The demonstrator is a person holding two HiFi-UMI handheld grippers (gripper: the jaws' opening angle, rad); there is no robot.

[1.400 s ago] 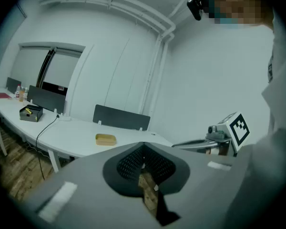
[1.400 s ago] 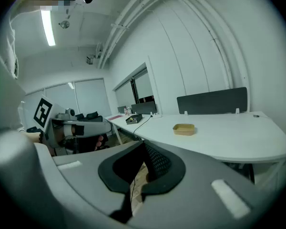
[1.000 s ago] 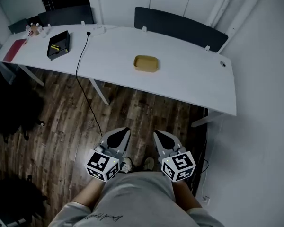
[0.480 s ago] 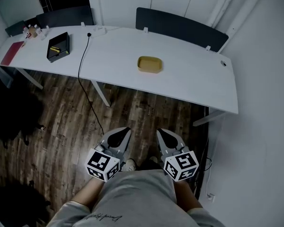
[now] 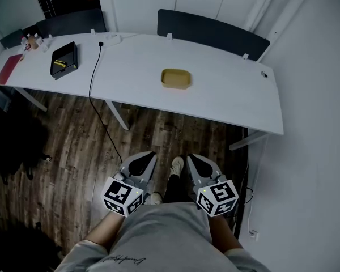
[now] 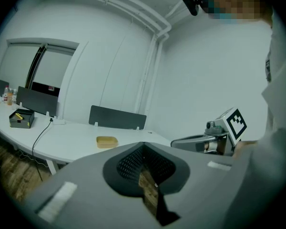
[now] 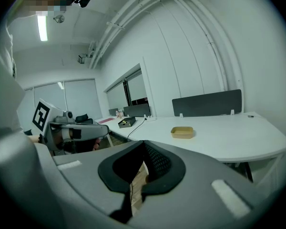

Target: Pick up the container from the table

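The container [image 5: 176, 79] is a shallow tan tray lying on the long white table [image 5: 226, 95], far ahead of both grippers. It also shows as a small tan container [image 6: 107, 141] in the left gripper view and as the same container [image 7: 182, 132] in the right gripper view. My left gripper [image 5: 143, 162] and right gripper [image 5: 195, 163] hang side by side close to the person's body, over the wooden floor. Both are shut with nothing held. The left gripper [image 6: 143, 145] and the right gripper [image 7: 144, 143] point towards the table.
A black box [image 5: 63, 60], a red folder [image 5: 4, 68] and small bottles [image 5: 29, 40] sit at the table's left end. A black cable [image 5: 93, 78] runs off the table to the floor. Dark panels [image 5: 212, 33] stand behind the table. A white wall borders the right.
The person's foot has stepped forward and now shows between the grippers. The view has shifted slightly; both grippers stay shut at the same place.
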